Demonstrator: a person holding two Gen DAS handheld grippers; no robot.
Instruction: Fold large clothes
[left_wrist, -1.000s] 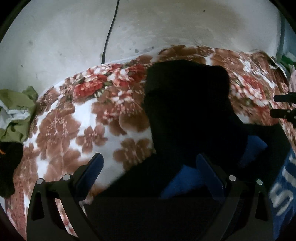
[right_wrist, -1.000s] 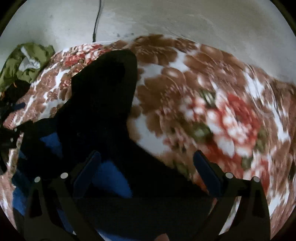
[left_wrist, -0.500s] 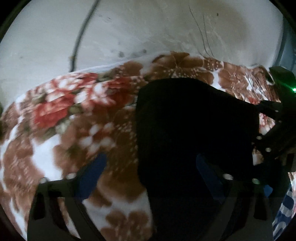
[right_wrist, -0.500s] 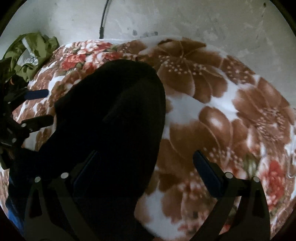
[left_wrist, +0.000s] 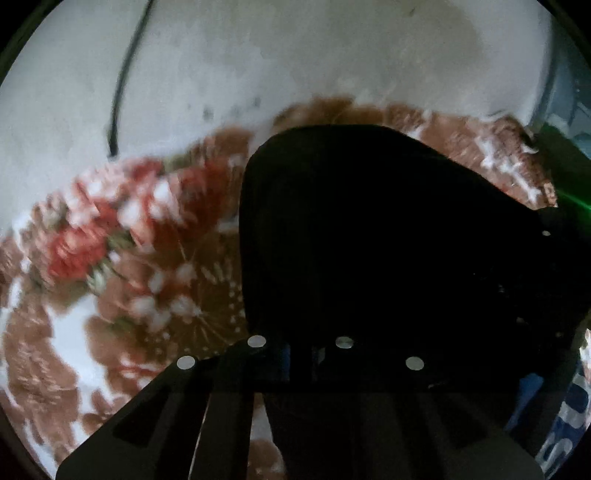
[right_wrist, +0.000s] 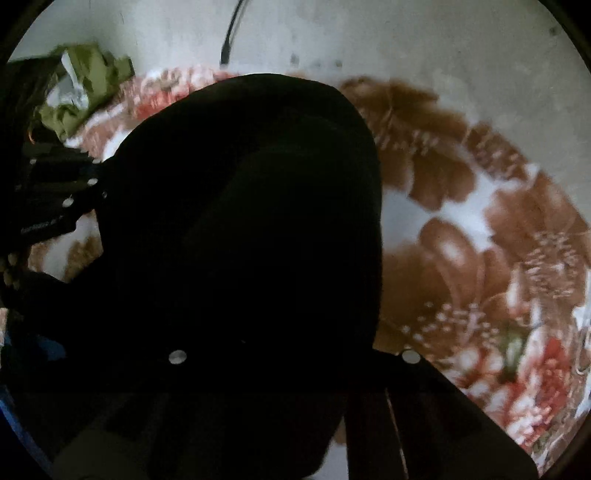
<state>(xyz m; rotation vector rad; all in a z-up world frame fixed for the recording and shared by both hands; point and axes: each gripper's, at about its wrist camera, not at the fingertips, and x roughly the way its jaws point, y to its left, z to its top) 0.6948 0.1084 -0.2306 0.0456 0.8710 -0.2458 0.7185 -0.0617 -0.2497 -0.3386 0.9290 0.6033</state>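
The left gripper (left_wrist: 299, 350) has its fingers drawn close together at the near edge of the large black garment (left_wrist: 369, 229), seemingly pinching the cloth. The right gripper (right_wrist: 291, 354) is buried in the same dark fabric (right_wrist: 251, 221), so I cannot tell its opening. The garment lies on a brown-and-red floral fleece blanket (right_wrist: 461, 229); crumpled olive-green clothing (right_wrist: 81, 85) sits by the pale wall (left_wrist: 295, 55)

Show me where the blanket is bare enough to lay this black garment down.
The brown-and-red floral fleece blanket lies bare left of the bunched black garment, up to the grey wall, and again on its right. Crowded: crumpled olive-green clothes far left, blue printed fabric near right.
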